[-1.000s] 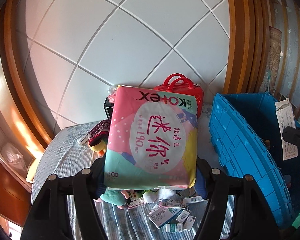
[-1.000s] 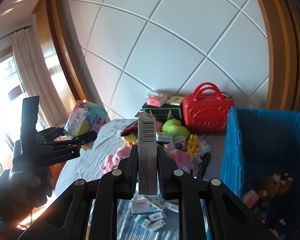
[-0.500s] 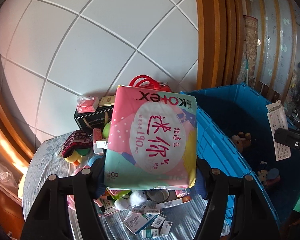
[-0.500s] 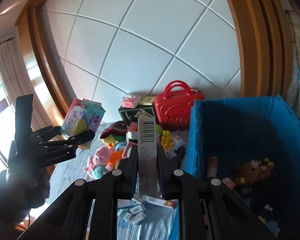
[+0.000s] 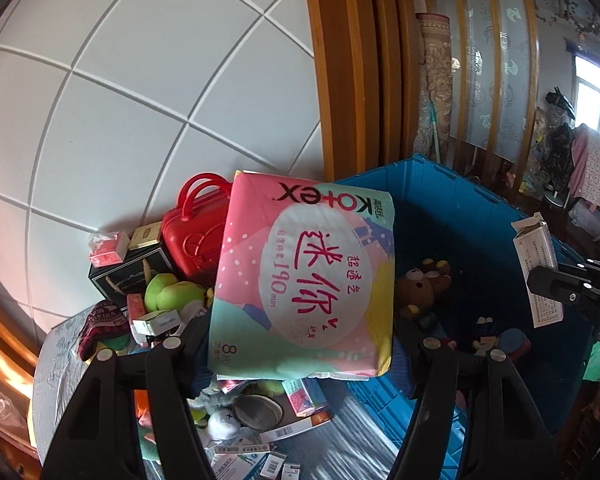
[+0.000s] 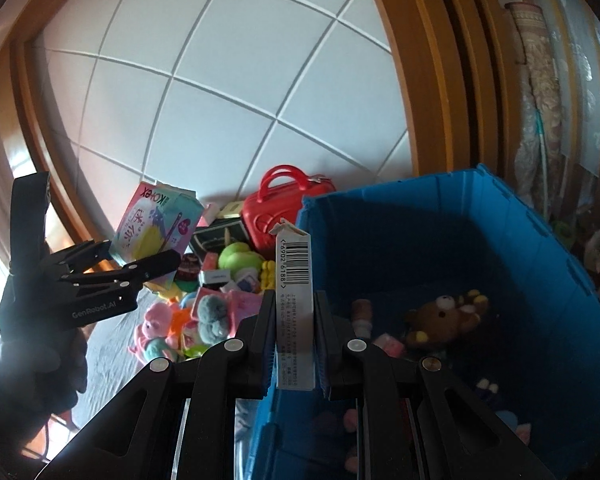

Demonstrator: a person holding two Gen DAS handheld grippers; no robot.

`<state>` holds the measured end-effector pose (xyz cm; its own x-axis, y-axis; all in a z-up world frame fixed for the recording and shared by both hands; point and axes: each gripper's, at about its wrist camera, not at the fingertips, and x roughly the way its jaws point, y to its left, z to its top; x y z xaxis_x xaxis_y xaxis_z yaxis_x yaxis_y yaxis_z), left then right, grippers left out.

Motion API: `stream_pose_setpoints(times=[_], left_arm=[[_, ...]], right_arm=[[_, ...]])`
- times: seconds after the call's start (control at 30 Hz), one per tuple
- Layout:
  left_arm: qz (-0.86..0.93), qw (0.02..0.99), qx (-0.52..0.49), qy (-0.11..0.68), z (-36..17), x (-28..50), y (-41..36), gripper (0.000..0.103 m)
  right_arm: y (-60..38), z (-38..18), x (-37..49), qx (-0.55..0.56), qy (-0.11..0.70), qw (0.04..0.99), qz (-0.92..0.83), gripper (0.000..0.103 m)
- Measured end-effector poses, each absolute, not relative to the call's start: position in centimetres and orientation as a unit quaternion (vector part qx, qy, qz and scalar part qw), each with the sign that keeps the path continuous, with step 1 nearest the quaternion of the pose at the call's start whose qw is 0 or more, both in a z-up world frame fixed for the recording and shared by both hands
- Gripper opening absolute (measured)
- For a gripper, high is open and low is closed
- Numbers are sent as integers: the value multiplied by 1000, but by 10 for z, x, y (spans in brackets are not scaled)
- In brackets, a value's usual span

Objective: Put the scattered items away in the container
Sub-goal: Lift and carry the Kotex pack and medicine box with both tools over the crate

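Note:
My left gripper (image 5: 300, 340) is shut on a pink and teal Kotex pad pack (image 5: 304, 280), held in the air at the near left edge of the blue crate (image 5: 452, 208). The pack also shows in the right wrist view (image 6: 156, 224), left of the crate (image 6: 500, 248). My right gripper (image 6: 294, 316) is shut on a narrow white carton with a barcode (image 6: 294, 300), held upright over the crate's left wall. That carton shows in the left wrist view (image 5: 538, 276) above the crate's right side.
A brown teddy bear (image 6: 440, 320) and small toys lie inside the crate. Left of it, a pile on the grey cloth: red toy suitcase (image 5: 196, 236), black box (image 5: 128, 276), green plush (image 5: 172, 296), pink plush (image 6: 152, 328), several small medicine boxes (image 5: 260, 452). Tiled wall behind.
Both grippers have swung right toward the crate with their loads. The crate now fills much more of both views and its inside shows.

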<state>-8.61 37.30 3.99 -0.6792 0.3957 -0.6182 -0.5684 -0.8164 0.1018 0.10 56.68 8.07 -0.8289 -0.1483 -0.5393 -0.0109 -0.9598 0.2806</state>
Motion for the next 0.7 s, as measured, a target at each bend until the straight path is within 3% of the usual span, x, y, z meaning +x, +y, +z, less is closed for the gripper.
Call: stream_pose_setpoints(times=[0.7], left_arm=[[856, 384, -291, 187, 34, -68, 493, 67]], right_arm=[[644, 66, 65, 292, -180, -99, -934, 17]])
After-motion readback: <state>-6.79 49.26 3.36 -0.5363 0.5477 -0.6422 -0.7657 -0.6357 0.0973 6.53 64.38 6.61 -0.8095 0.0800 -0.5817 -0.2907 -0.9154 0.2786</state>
